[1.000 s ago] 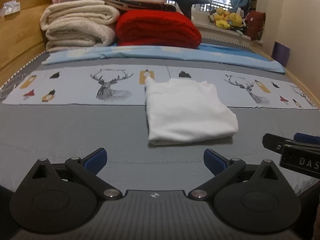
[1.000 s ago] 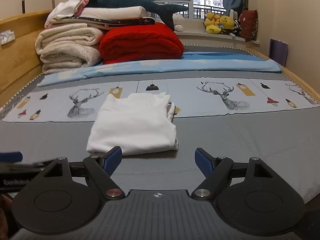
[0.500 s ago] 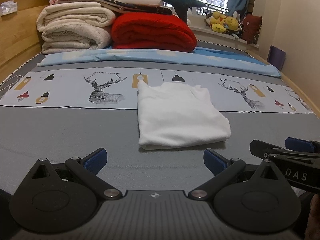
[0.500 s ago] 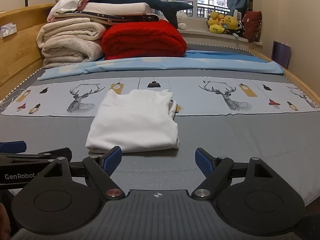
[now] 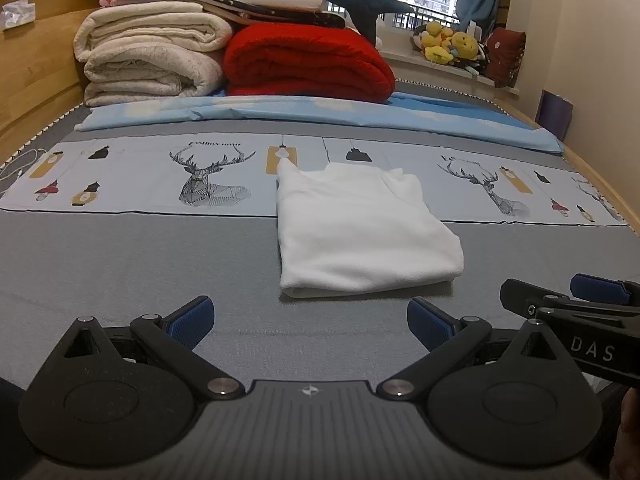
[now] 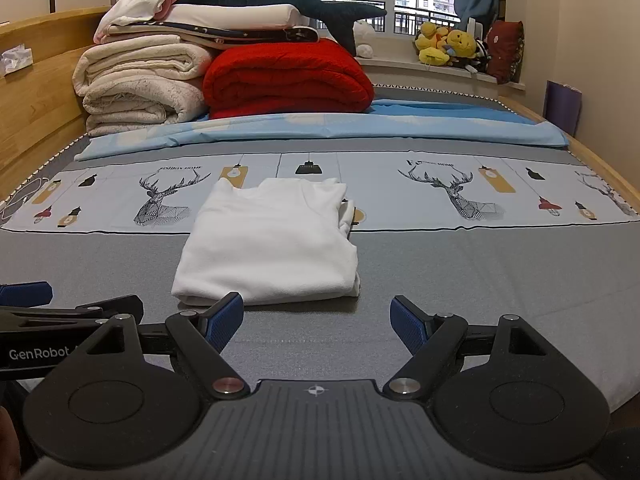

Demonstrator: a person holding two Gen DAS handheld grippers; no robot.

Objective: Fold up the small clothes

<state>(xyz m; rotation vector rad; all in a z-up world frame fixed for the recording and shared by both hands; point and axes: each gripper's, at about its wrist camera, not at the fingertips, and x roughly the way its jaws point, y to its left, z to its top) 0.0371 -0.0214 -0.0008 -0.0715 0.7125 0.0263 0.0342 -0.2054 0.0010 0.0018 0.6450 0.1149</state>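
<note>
Both tongs backed off | left tongs (image 5: 311, 322), right tongs (image 6: 317, 318) gaping

The folded garment (image 5: 360, 232) lies mid-bed (image 5: 120, 264), at twelve o'clock of both grippers. Stacked blankets (image 5: 224, 56) sit behind it, toward eleven; plush toys (image 5: 448, 46) at one.

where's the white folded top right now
The white folded top lies mid-bed, straddling the deer-print strip and the grey sheet, just ahead of both open tools.

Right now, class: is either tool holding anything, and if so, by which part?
Nothing is held. The left tool and right tool are both open, short of the folded white shirt.
</note>
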